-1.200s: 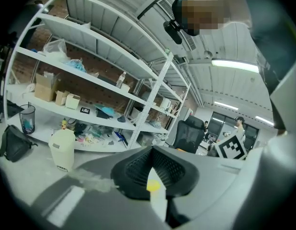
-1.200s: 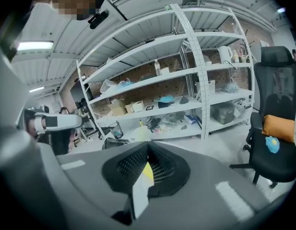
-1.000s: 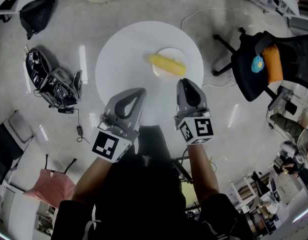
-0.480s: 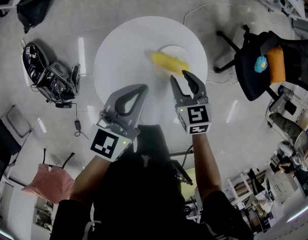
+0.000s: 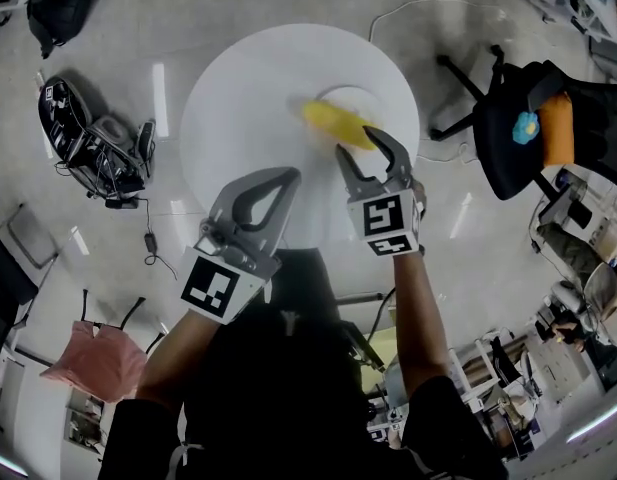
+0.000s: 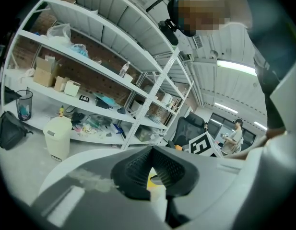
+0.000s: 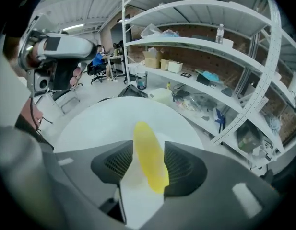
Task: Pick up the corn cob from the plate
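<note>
From overhead the corn cob [image 5: 333, 120] sits blurry on its plate [image 5: 368, 102] on the round table [image 5: 238, 98], its near end cut off by the right gripper [image 5: 359, 146]. In its own view the left gripper [image 6: 151, 164] is clenched on nothing, with a yellow sliver peeking past. The right gripper view shows jaws that have just been opening, spread around the cob without pinching it, and the plate is mostly hidden.

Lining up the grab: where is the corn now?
In the head view the corn lies on the plate, right of the table's middle, just beyond the right gripper; its jaws have just been opening, the corn showing between them.
</note>
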The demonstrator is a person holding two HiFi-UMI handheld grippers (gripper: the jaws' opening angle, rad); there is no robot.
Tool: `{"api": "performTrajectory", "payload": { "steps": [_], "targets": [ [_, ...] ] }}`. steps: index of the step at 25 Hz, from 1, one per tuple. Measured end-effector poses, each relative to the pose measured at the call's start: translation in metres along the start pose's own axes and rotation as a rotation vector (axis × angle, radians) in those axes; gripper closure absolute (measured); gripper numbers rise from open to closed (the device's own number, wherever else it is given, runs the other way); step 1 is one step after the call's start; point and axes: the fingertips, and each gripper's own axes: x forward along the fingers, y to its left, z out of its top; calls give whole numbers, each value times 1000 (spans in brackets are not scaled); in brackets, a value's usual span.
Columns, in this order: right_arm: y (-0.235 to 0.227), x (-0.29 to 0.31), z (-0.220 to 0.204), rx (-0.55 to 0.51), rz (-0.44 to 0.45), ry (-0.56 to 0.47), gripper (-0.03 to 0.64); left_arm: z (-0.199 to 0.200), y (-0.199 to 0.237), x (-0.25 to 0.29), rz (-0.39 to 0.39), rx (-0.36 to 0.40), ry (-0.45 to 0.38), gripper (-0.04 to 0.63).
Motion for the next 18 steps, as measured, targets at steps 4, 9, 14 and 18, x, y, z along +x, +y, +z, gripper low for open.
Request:
{"api": "performTrajectory", "payload": {
  "steps": [4,9,14,18],
  "targets": [
    [3,12,-6,-87,28,42,393,-6,2,2,0,-9,-1,592],
    [4,26,-12,-152,68,95,345,-11,8,3,3,-15,-3,592],
    [6,36,-16,-192,113,131,322,-13,10,2,10,-25,-3,592],
    [7,45,-17,-201,148,151,307,-16,13,1,14,-30,0,592]
  ]
}}
